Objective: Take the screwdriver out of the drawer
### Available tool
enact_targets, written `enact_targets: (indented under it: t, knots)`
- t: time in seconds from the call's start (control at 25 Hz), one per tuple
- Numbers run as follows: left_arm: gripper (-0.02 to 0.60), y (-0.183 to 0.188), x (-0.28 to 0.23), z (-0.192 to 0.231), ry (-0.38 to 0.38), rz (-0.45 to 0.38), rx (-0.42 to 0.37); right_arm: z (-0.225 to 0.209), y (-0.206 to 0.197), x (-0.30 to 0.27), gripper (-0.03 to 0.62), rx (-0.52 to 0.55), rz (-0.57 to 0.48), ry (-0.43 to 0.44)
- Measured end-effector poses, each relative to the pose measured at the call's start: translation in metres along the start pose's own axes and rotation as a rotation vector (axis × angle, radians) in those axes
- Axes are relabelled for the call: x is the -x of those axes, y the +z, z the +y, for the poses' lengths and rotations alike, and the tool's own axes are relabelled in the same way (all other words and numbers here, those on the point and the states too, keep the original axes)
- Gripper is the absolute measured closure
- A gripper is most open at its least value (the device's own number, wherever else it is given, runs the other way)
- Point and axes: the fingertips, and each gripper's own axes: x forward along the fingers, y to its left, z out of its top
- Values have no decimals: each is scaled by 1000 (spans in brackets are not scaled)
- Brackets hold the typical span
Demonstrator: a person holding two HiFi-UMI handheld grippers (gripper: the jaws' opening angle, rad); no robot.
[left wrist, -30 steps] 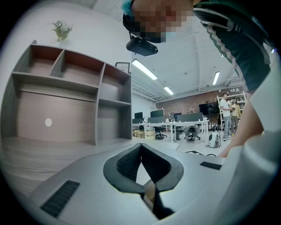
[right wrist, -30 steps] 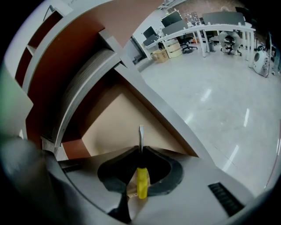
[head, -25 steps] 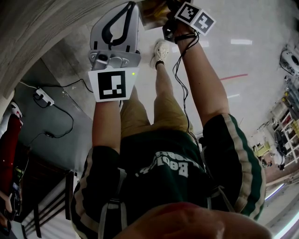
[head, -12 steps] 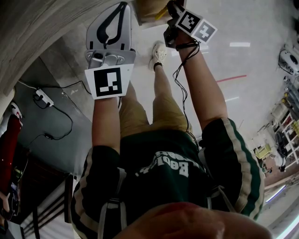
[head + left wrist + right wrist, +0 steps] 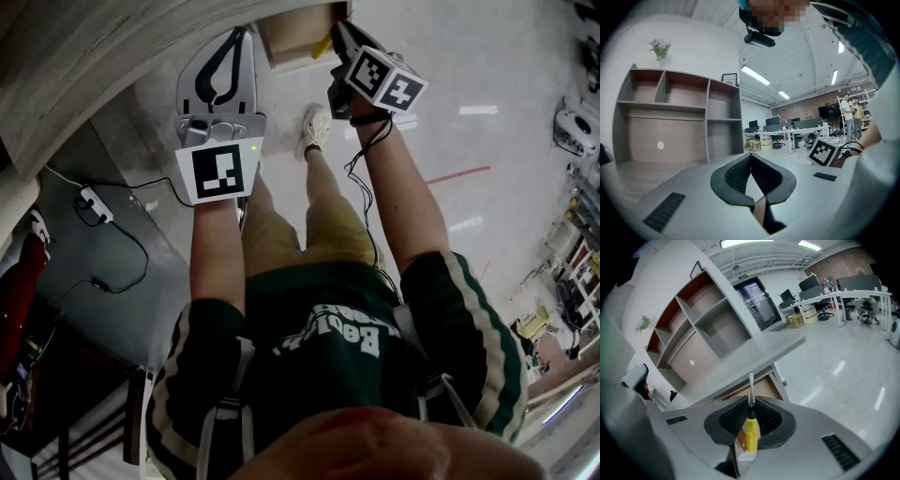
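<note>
My right gripper [image 5: 751, 398] is shut on a screwdriver [image 5: 751, 434] with a yellow handle; its metal shaft sticks out past the jaw tips. Below it the open wooden drawer [image 5: 761, 387] shows under the grey tabletop [image 5: 740, 359]. In the head view the right gripper [image 5: 339, 39] holds the screwdriver [image 5: 323, 44] just beside the drawer [image 5: 292, 39]. My left gripper [image 5: 246, 36] hangs to the left of the drawer, its tips together and nothing between them. In the left gripper view the left gripper [image 5: 750, 154] points at the room, not at the drawer.
A grey and brown shelf unit [image 5: 670, 117] stands on the tabletop by the wall. On the floor lie a power strip with a cable [image 5: 89, 197], and my own shoe [image 5: 319, 103] stands below the drawer. Office desks [image 5: 834, 296] and people [image 5: 851, 110] are far off.
The right gripper has lifted with the screwdriver and drawn back toward me, and more of the open drawer now shows. The left gripper has risen a little.
</note>
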Motion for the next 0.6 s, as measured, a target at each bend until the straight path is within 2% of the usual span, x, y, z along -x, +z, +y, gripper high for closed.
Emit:
enact_targets:
  t: [0.24,0.44,0.6]
  knots:
    - [563,33,13,-7,46,10,-9,28,33,41,530,82,-29,52]
    - [563,75,21,-18,81,20,-68,54,57,89,530,249,-42,95]
    - [563,116,28,-36,112,30,-91,69,87,136,530,344,-96,119]
